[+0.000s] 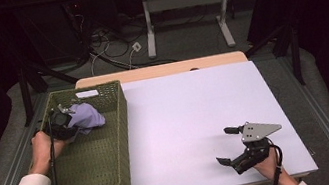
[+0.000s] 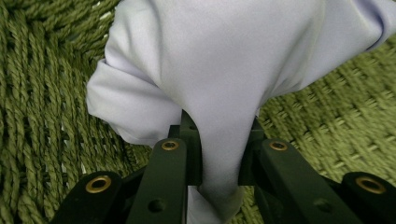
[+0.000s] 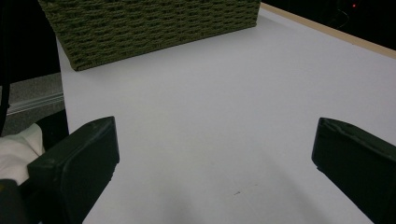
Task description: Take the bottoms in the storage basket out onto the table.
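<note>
A lilac cloth (image 1: 86, 116) hangs bunched over the far left part of the green woven basket (image 1: 107, 158). My left gripper (image 1: 67, 123) is shut on it, above the basket's floor. In the left gripper view the cloth (image 2: 219, 70) is pinched between the two black jaws, a fold running down through my left gripper (image 2: 219, 158). My right gripper (image 1: 228, 145) rests low over the white table (image 1: 187, 119) near its front right edge, jaws wide apart and empty. In the right gripper view my right gripper (image 3: 215, 154) frames bare tabletop.
The basket (image 3: 154, 28) takes up the table's left side, its wall rising ahead of the right gripper. A wooden strip (image 1: 159, 70) runs along the table's far edge. Cables and a desk frame (image 1: 184, 13) lie on the floor beyond.
</note>
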Tool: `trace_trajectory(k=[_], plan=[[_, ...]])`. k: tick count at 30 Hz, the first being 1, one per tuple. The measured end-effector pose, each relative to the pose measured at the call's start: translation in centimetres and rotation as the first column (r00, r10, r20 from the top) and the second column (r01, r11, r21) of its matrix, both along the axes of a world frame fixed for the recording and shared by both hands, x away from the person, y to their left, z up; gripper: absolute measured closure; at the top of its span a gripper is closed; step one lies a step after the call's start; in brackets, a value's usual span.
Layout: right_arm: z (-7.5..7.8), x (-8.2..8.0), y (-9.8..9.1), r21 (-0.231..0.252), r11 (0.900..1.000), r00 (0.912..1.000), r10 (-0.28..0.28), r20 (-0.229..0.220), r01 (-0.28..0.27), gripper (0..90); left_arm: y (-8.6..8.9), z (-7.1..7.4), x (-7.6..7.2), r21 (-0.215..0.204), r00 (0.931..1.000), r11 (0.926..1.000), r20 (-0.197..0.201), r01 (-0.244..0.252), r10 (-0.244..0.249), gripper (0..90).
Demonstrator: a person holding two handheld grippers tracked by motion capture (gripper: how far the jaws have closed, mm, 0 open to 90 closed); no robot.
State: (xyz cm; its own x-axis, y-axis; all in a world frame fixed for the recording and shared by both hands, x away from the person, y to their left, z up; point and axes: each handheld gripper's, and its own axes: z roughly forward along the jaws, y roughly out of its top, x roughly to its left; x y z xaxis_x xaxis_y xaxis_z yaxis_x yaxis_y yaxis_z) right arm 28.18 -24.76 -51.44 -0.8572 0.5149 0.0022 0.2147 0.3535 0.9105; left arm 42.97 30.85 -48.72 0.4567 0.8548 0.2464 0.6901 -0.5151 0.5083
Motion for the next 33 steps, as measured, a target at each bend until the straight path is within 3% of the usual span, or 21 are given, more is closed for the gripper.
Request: trace_trajectory(k=[17, 22, 33], plan=[[-0.1, 0.1, 0.1, -0.006, 1.0000, 1.0000, 0.004, -0.009, -0.004, 0.5, 0.0, 1.3, -2.0, -0.029, 0.9965, 0.9992, 0.079, 0.029, -0.027, 78.9], [-0.1, 0.1, 0.1, -0.010, 0.9999, 0.9999, 0.008, -0.012, -0.008, 0.5, -0.2, 1.6, -2.5, -0.015, 0.9927, 0.9990, 0.114, 0.041, -0.040, 78.9], [-0.2, 0.2, 0.2, -0.012, 0.9999, 0.9998, 0.005, -0.018, -0.006, 0.5, 0.0, 2.7, -3.4, -0.043, 0.9852, 0.9980, 0.167, 0.047, -0.039, 78.8]])
